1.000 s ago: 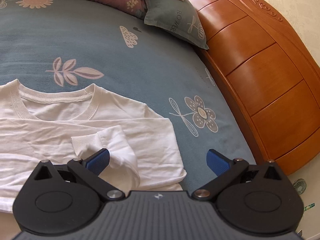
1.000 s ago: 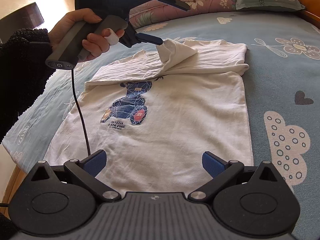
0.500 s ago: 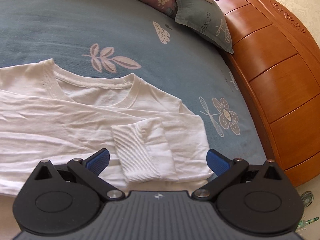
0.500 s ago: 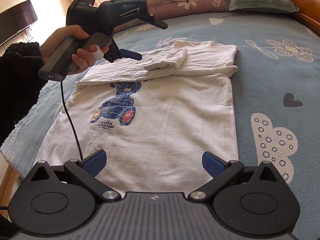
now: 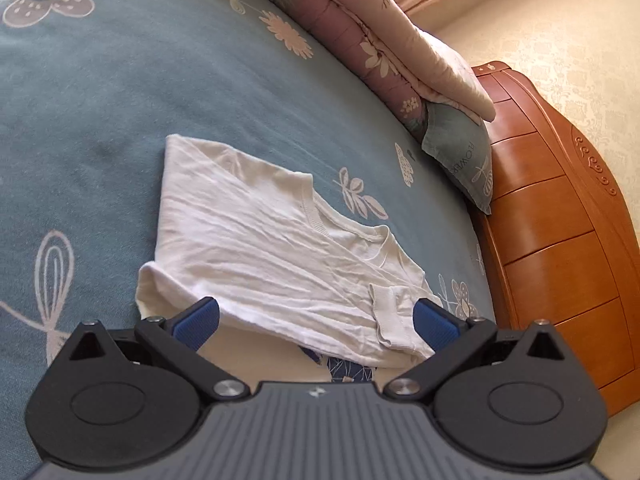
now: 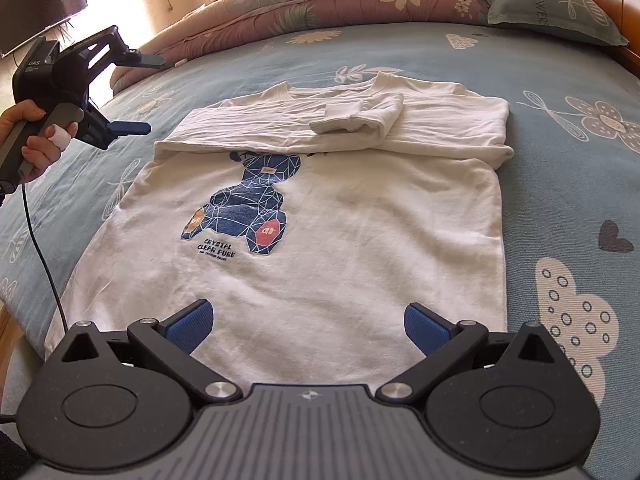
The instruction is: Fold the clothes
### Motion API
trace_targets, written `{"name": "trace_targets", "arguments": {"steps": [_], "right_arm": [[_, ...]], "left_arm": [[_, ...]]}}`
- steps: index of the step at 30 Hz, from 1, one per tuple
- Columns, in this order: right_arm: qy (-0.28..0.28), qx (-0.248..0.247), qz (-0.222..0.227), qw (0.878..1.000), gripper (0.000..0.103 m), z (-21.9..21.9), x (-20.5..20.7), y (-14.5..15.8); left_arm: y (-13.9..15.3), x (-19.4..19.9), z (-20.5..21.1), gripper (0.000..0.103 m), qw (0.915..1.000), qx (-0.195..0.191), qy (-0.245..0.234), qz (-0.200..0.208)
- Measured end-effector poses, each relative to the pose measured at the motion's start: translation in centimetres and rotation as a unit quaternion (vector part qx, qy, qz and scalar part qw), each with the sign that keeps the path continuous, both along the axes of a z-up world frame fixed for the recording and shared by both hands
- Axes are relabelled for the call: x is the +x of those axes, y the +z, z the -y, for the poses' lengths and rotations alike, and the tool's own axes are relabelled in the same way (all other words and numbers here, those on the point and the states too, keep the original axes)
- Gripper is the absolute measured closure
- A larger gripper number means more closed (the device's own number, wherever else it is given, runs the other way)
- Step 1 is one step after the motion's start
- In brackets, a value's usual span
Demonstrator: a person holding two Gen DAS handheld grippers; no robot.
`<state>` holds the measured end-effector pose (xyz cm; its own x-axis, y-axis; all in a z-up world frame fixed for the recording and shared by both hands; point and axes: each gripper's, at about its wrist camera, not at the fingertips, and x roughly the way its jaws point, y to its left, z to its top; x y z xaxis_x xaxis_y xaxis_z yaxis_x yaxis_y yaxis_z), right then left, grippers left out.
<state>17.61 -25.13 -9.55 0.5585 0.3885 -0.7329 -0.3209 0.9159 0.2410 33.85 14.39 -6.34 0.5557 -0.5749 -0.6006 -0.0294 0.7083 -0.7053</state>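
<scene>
Jaws of both left gripper (image 6: pixel 134 94) and right gripper (image 6: pixel 307 326) spread wide, empty, above white sweatshirt (image 6: pixel 340 216) on bed (image 6: pixel 560 80), sleeves folded across.

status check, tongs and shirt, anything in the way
Left tongs open, empty. Right tongs open, over hem. White shirt top folded down, sleeve cuff on top. Nothing blocking.

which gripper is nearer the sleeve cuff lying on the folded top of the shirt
Left. The left gripper hovers off the shirt's far-left side, level with the cuff; the right gripper sits over the hem, far from it.
</scene>
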Motion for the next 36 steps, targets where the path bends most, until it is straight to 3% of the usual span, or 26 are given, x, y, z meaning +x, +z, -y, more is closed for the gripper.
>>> {"name": "trace_targets", "arguments": {"steps": [7,12,13,15,19,24,27,30,34,36], "right_arm": [[0.01,-0.025,-0.008,1.0,0.0,-1.8,0.4,0.0],[0.01,-0.034,-0.002,0.999,0.0,-2.5,0.5,0.6],[0.008,-0.035,-0.002,0.999,0.0,-2.6,0.5,0.6],[0.006,-0.037,-0.003,0.999,0.0,-2.6,0.6,0.6],[0.009,-0.042,-0.006,0.999,0.0,-2.7,0.8,0.3],[0.008,-0.042,-0.011,0.999,0.0,-3.2,1.3,0.1],[0.011,-0.046,-0.008,0.999,0.0,-3.5,1.2,0.3],[0.007,-0.043,-0.011,0.999,0.0,-3.1,1.2,0.2],[0.003,-0.043,-0.016,0.999,0.0,-2.6,1.4,-0.1],[0.003,-0.047,-0.019,0.999,0.0,-2.5,1.8,-0.4]], "left_arm": [[-4.9,0.7,-1.2,0.001,0.9978,-0.051,0.043,0.0],[-6.5,0.1,-2.6,0.003,0.9873,-0.067,0.14,0.036],[-6.4,-0.6,-2.9,0.003,0.9837,-0.061,0.16,0.054],[-6.1,-1.7,-3.4,0.003,0.9801,-0.01,0.19,0.057],[-4.9,-2.6,-5.7,0.003,0.9794,-0.051,0.185,0.065],[-2.5,1.1,-4.4,0.001,0.9858,-0.088,0.112,0.089],[-3.1,3.3,-2.1,0.001,0.9933,-0.036,0.086,0.068],[-5.1,2.4,-2.1,0.001,0.9949,-0.009,0.094,0.035],[-5.9,-0.8,-3.7,0.001,0.9949,-0.044,0.084,0.033],[-4.8,-0.7,-3.7,0.001,0.996,-0.015,0.079,0.039]]}}
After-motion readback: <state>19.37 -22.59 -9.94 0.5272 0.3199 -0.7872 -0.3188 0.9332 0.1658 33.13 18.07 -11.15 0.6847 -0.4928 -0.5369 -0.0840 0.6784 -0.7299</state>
